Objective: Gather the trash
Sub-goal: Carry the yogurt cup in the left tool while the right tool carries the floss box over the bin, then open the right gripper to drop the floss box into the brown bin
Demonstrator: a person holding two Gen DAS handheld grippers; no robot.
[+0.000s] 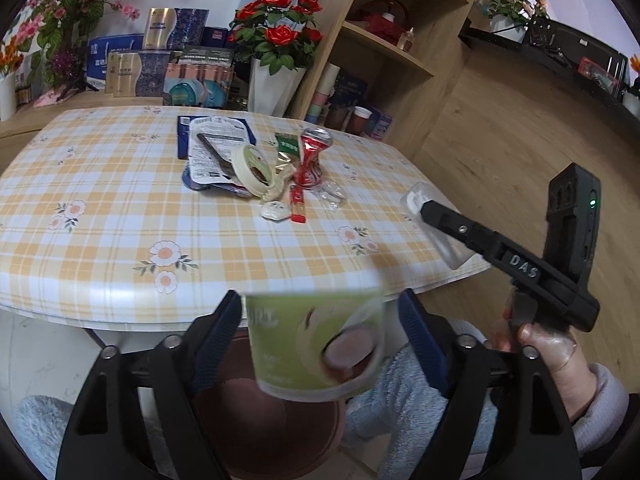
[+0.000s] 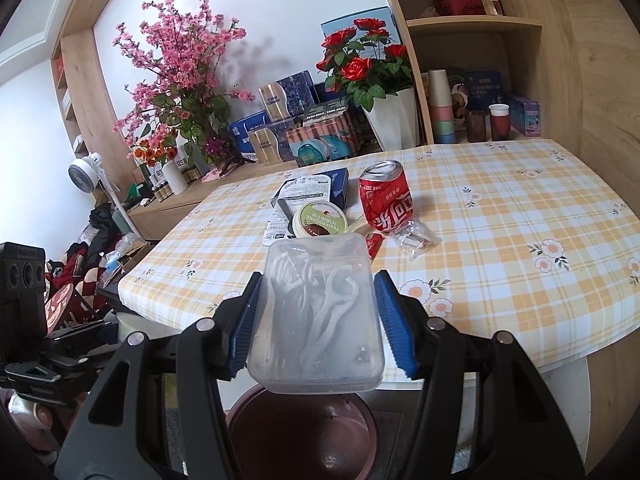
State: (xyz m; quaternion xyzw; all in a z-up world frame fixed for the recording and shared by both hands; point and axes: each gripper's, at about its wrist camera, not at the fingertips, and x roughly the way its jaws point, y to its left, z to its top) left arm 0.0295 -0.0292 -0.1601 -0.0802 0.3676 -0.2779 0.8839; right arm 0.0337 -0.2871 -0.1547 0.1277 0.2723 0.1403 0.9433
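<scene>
In the left wrist view a green yogurt cup (image 1: 316, 344) is blurred between the spread fingers of my left gripper (image 1: 320, 340), touching neither pad, above a dark red bin (image 1: 264, 432). My right gripper (image 2: 318, 322) is shut on a clear plastic box (image 2: 316, 316), held above the same bin (image 2: 304, 436); it also shows in the left wrist view (image 1: 432, 224). On the checked tablecloth (image 1: 120, 200) lie a crushed red can (image 1: 310, 158), a yogurt lid (image 1: 252, 168), white and blue packets (image 1: 212, 144), a red sachet (image 1: 297, 208) and a clear wrapper (image 1: 332, 194).
The bin stands on the floor at the table's near edge. Behind the table are a rose pot (image 1: 276, 80), boxes (image 1: 160, 60) and wooden shelves (image 1: 384, 40). A fan (image 2: 82, 176) and clutter sit at the left in the right wrist view.
</scene>
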